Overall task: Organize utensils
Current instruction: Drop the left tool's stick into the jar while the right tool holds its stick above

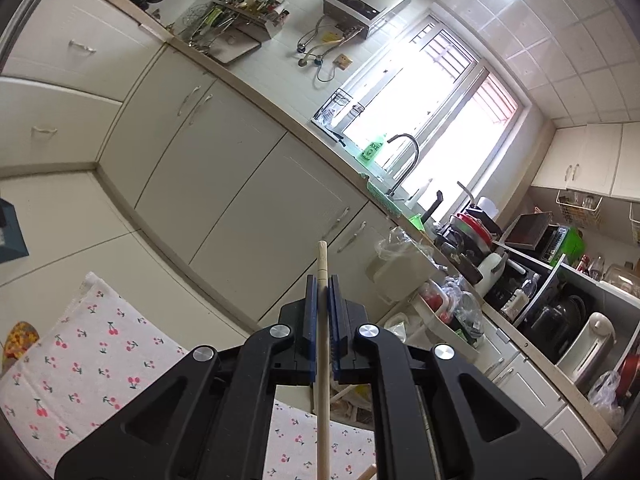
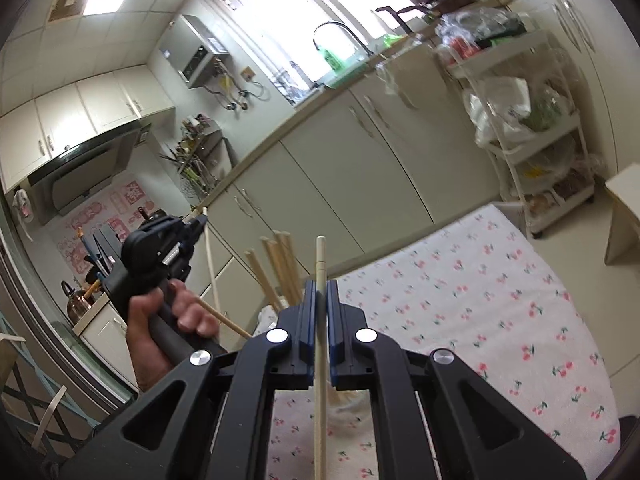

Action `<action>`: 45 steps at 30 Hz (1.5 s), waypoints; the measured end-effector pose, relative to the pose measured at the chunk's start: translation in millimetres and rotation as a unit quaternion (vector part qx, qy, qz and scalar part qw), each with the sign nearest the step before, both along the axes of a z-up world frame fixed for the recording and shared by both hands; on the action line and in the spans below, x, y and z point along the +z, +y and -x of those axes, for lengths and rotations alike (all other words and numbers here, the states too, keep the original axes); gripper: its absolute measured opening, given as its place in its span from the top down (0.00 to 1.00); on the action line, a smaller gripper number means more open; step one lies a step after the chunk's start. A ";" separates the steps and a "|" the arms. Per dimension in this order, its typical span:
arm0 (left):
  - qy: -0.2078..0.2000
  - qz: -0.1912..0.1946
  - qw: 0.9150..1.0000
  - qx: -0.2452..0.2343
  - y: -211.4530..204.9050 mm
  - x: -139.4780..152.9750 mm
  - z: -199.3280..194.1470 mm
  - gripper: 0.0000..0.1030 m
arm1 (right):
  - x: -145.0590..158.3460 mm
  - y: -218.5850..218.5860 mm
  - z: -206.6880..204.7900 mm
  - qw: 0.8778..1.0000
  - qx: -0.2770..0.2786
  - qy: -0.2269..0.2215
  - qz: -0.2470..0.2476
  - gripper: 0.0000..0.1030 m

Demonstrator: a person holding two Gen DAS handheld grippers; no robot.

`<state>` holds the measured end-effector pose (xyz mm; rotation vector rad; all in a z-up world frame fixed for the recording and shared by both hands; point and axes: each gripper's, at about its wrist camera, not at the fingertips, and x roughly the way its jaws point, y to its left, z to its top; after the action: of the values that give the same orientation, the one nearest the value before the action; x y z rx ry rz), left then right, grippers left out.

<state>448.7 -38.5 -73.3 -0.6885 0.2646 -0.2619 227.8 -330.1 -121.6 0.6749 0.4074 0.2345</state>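
The cloth [image 2: 460,300] is white with a print of small red cherries on green stems. Both grippers, left [image 1: 322,284] and right [image 2: 321,288], are black with blue pads [image 1: 334,320], and each chopstick [image 1: 322,264] between them is pale beige. The cabinets [image 1: 224,184] are cream; the bottle [image 1: 374,151] by the tap is bright green.

Home kitchen, cabinets [image 1: 208,184], sink faucet [image 1: 404,160], range hood [image 2: 80,176]

left tool [image 1: 322,280]: clamped, raised | right tool [image 2: 321,284]: clamped, tilted slightly down
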 end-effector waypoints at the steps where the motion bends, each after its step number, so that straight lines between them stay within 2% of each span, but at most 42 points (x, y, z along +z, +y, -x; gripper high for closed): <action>1: 0.001 0.001 1.000 -0.003 -2.7 -2.1 -2.1 0.95 | -5.0 -1.9 -0.2 1.000 -0.002 0.003 -0.004 0.94; 9: 0.006 -0.007 1.000 -0.020 -23.2 -19.8 -2.2 0.95 | -14.9 -7.0 -0.9 1.000 0.001 0.006 -0.012 0.94; 26: -0.048 -0.073 0.996 -0.019 -49.5 -19.1 31.7 0.95 | -23.4 -7.8 -3.9 0.999 0.010 0.013 -0.027 0.94; 36: -0.040 -0.096 0.994 -0.039 -52.2 -27.1 53.7 0.95 | -21.2 -7.8 -4.0 1.000 0.011 0.009 -0.027 0.94; 45: -0.027 -0.146 0.985 -0.090 -59.6 -38.6 90.5 0.95 | -8.3 -2.7 -3.0 0.999 0.016 -0.011 -0.028 0.94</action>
<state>358.2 -98.1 -111.9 -0.3662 0.3068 -0.4048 230.8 -332.8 -129.9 0.7203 0.3916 0.2840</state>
